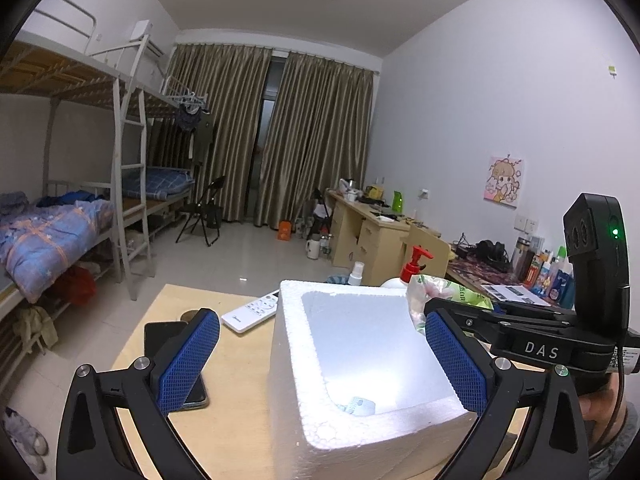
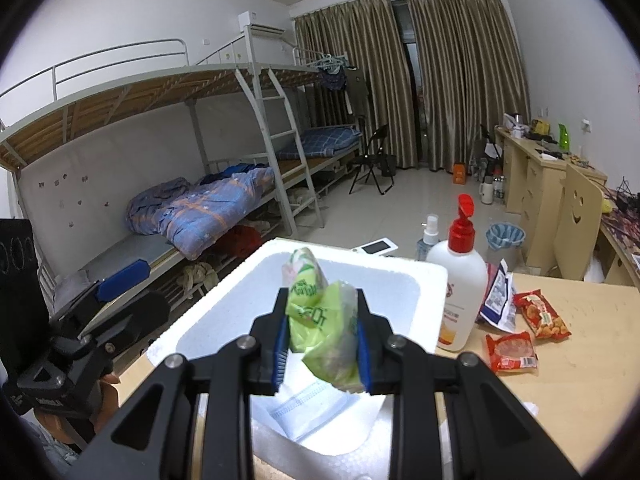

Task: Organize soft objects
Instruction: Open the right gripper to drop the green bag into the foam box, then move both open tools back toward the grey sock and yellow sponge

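Note:
A white foam box (image 1: 296, 364) stands open on the wooden table. My left gripper (image 1: 320, 354) is open, its blue pads on either side of the box without touching it. My right gripper (image 2: 322, 338) is shut on a green plastic packet (image 2: 320, 316) and holds it above the foam box (image 2: 416, 280). A white face mask (image 2: 308, 408) lies on the box floor; a bit of it shows in the left wrist view (image 1: 360, 406). The green packet (image 1: 444, 292) and the right gripper show at the box's right side in the left wrist view.
A white pump bottle with a red top (image 2: 460, 280), a small spray bottle (image 2: 428, 240) and several snack packets (image 2: 540, 314) lie right of the box. A remote (image 1: 254, 310) and a phone (image 1: 168, 340) lie to its left. Bunk beds and desks stand behind.

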Motion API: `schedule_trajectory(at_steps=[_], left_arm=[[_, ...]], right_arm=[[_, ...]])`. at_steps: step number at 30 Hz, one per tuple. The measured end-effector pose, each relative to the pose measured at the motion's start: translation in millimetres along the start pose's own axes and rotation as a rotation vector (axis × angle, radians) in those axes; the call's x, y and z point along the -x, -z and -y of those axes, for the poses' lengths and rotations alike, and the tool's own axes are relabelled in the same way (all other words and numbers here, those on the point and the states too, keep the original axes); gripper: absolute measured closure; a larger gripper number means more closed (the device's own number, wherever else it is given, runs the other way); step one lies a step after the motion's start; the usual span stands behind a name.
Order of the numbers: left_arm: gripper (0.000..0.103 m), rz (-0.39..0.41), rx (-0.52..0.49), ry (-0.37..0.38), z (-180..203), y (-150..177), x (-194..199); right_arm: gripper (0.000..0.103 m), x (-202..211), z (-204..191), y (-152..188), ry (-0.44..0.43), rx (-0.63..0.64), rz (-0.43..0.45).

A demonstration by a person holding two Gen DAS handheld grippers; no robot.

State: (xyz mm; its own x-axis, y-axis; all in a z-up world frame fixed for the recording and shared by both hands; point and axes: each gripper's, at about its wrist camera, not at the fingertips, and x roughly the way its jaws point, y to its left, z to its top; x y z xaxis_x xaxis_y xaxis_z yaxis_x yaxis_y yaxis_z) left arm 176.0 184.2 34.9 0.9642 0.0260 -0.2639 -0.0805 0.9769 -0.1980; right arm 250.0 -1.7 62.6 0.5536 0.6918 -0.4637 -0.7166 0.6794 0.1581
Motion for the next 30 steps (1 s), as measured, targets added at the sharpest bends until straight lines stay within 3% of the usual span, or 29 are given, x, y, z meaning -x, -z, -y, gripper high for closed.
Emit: schedule_trajectory(at_steps=[2, 4, 6, 11, 17, 22, 26, 28, 30], left_arm=[[0.0, -0.007, 0.015, 0.003, -2, 0, -2], [0.0, -0.01, 0.024, 0.009, -3, -1, -3], [0.0, -0.008, 0.024, 0.009, -3, -1, -3], [0.0, -0.002, 0.007, 0.02, 2, 0, -2], [0.0, 0.007, -0.009, 0.029, 6, 1, 4], [0.0, 0.005, 0.007, 0.083, 11, -1, 12], [0.0, -0.005, 0.021, 0.07, 17, -4, 21], [0.0, 0.006, 0.038, 0.083, 19, -6, 30], [0.0, 0.011, 0.04, 0.083, 24, -7, 37]], right_arm=[[0.064, -3, 2, 0, 0.001, -0.002, -0.004], [0.048, -3, 4, 1, 0.001, -0.009, -0.001], [0.04, -3, 5, 2, 0.001, -0.01, 0.006], [0.039, 1, 9, 2, -0.003, -0.023, 0.022], [0.032, 11, 14, 4, 0.001, -0.042, 0.052], [0.024, 26, 12, 6, 0.018, -0.037, 0.097], [0.022, 44, 9, 7, 0.0, -0.053, 0.133], [0.009, 53, 5, 9, 0.005, -0.044, 0.143], [0.004, 64, 2, 11, 0.017, -0.026, 0.154]])
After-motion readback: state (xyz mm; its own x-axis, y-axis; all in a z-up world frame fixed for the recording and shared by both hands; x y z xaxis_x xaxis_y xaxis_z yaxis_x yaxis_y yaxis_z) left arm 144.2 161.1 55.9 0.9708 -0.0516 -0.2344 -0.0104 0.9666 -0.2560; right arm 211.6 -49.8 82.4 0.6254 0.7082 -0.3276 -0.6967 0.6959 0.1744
